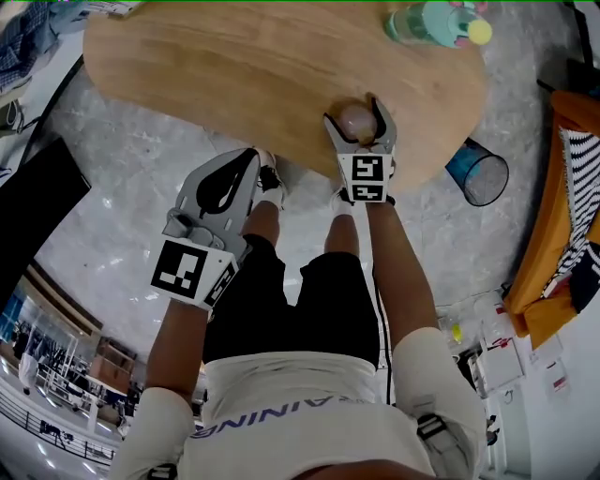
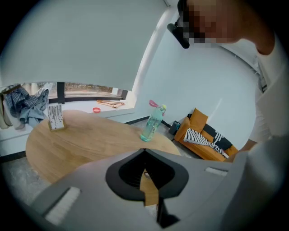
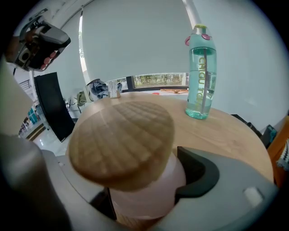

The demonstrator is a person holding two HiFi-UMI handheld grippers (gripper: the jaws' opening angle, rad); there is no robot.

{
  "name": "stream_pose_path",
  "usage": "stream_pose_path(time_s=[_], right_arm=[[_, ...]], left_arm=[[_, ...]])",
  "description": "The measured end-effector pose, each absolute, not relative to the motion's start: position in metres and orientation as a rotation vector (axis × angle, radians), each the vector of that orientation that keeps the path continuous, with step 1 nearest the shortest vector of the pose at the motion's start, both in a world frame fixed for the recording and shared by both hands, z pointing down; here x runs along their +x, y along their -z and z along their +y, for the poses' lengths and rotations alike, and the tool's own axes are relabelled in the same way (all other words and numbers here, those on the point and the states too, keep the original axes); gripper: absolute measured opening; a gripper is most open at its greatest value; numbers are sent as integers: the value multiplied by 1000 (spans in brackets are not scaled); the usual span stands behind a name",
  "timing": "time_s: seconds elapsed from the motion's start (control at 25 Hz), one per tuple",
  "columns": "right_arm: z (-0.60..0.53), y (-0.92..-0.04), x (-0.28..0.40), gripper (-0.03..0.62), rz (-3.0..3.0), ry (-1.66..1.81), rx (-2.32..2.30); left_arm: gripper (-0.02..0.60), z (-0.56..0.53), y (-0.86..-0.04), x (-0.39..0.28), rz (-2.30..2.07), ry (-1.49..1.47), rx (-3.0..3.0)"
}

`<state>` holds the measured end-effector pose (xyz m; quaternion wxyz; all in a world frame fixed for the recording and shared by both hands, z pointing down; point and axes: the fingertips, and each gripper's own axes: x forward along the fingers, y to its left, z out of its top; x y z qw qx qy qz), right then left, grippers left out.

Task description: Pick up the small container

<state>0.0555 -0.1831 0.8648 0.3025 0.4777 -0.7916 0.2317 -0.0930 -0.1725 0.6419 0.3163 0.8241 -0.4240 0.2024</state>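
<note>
The small container (image 1: pixel 356 119), a pale pink jar with a round wooden lid (image 3: pixel 121 140), stands at the near edge of the round wooden table (image 1: pixel 234 66). My right gripper (image 1: pixel 356 111) reaches over that edge, and its two jaws hug the jar's pink body (image 3: pixel 149 198) from both sides, the pads against it. My left gripper (image 1: pixel 255 157) hangs lower, off the table in front of the person's leg. Its jaws are shut with nothing between them, the tips meeting (image 2: pixel 144 151).
A clear green water bottle (image 1: pixel 427 23) (image 3: pixel 201 76) stands at the table's far right. A small card holder (image 2: pixel 56 117) sits at the far left. On the floor to the right are a blue waste bin (image 1: pixel 478 172) and an orange sofa (image 1: pixel 562 216).
</note>
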Motion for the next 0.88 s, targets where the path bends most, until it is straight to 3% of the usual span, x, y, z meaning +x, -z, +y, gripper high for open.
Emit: stream_pose_path(time_s=[0.48, 0.88], right_arm=[[-181, -858, 47, 430, -2128, -557, 1219], [-183, -733, 45, 431, -2233, -548, 1312]], left_arm=[[2, -159, -648, -101, -1067, -522, 2162], [2, -163, -573, -106, -1136, -487, 2268]])
